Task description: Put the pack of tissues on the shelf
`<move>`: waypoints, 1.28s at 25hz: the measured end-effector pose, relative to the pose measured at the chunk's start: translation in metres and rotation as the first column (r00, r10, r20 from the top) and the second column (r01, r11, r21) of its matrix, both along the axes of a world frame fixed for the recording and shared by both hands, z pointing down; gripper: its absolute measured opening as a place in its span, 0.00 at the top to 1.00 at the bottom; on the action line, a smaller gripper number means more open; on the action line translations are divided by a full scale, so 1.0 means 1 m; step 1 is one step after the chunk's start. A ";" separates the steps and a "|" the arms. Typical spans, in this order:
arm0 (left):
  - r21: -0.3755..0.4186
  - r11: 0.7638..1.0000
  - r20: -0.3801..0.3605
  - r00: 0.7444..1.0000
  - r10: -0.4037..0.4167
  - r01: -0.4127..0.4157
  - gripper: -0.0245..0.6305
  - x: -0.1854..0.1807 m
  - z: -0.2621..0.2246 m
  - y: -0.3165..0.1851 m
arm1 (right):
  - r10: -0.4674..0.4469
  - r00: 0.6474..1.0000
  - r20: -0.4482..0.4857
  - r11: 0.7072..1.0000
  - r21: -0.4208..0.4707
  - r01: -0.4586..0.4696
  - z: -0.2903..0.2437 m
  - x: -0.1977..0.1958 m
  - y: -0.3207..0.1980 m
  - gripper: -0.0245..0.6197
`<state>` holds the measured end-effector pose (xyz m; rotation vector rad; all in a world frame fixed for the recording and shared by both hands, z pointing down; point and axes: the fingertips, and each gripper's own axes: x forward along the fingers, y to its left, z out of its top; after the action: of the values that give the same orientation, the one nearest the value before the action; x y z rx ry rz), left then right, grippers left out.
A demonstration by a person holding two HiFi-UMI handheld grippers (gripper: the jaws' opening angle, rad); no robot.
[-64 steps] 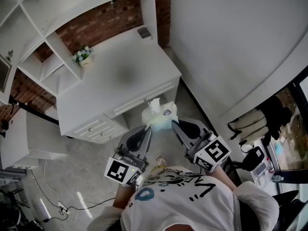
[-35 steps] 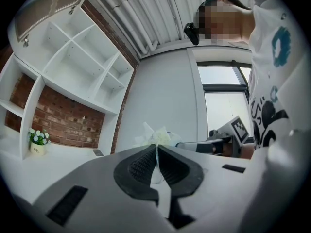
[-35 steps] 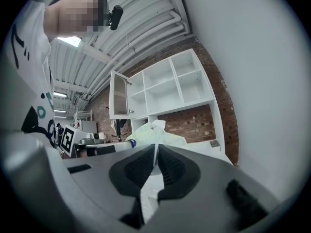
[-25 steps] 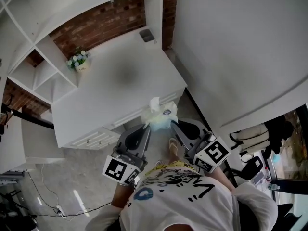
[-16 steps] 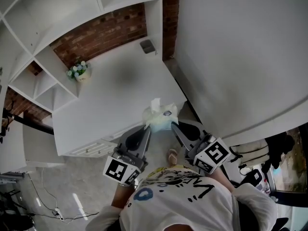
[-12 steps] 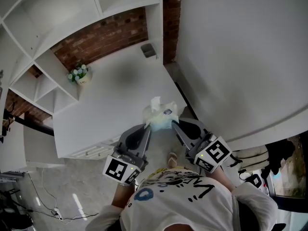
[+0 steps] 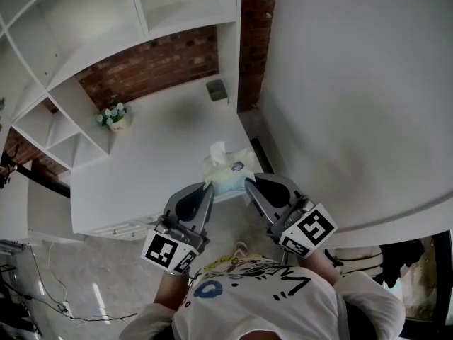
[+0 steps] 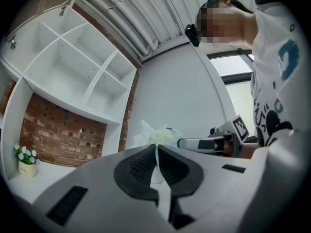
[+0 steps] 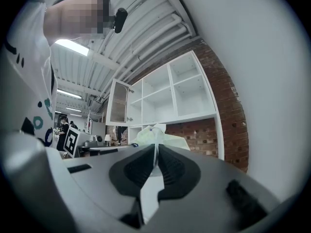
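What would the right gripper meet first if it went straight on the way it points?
The right gripper is shut on the pack of tissues; past it, probably the white shelf unit, though depth is unclear.

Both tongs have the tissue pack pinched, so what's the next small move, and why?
Probably raise the pale green soft tissue pack forward and up toward the white open shelf unit. The left tongs and right tongs are each shut on a wrapper end, and the pack hangs over the white desktop's near edge, short of the shelves.
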<state>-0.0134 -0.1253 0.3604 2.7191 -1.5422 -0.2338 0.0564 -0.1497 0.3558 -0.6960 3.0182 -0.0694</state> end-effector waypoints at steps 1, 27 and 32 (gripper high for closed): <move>0.000 1.000 0.003 1.000 -0.006 0.006 0.93 0.002 -0.001 -0.003 | -0.012 1.000 0.001 1.000 0.006 0.012 -0.001 0.001 -0.004 0.91; 0.015 1.000 -0.018 1.000 0.008 -0.008 0.93 -0.025 -0.021 -0.111 | -0.001 1.000 0.017 0.999 0.050 0.000 -0.019 -0.024 -0.114 0.91; 0.064 0.998 0.016 1.000 0.001 -0.002 0.93 -0.028 -0.011 -0.121 | -0.004 0.999 0.046 0.995 0.103 -0.001 -0.009 -0.027 -0.121 0.91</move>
<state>-0.0418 -0.2465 0.3494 2.7772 -1.5633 -0.2676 0.0294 -0.2711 0.3471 -0.6733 2.9538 0.0692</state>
